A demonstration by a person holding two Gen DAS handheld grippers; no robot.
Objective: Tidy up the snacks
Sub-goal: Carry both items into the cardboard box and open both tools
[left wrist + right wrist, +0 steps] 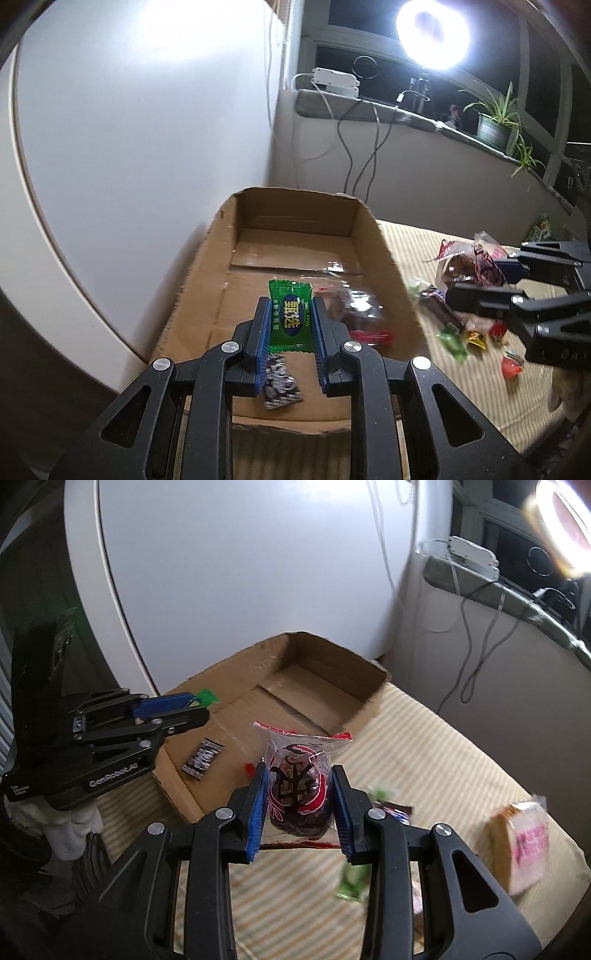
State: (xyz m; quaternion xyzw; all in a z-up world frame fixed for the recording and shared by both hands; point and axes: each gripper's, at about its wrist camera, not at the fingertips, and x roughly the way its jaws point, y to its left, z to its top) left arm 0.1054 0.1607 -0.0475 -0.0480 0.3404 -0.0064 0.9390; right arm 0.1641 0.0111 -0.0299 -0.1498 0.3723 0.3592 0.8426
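My left gripper (290, 308) is shut on a green candy (290, 316) and holds it over the open cardboard box (295, 216). In the box lie a black-and-white snack packet (280, 386) and a clear red-edged packet (354, 314). My right gripper (300, 786) is shut on a clear bag with a dark red-printed snack (299, 786), above the striped cloth (424, 760) just right of the box (332, 653). The left gripper (192, 710) with the green candy (204, 696) shows in the right wrist view. The right gripper (476, 280) shows in the left wrist view.
Several loose candies (476, 338) lie on the striped cloth right of the box. A wrapped bread-like pack (517, 838) lies at the right. A white curved wall (147, 147) stands behind the box. A sill with cables, a lamp (432, 31) and a plant (495, 122) is at the back.
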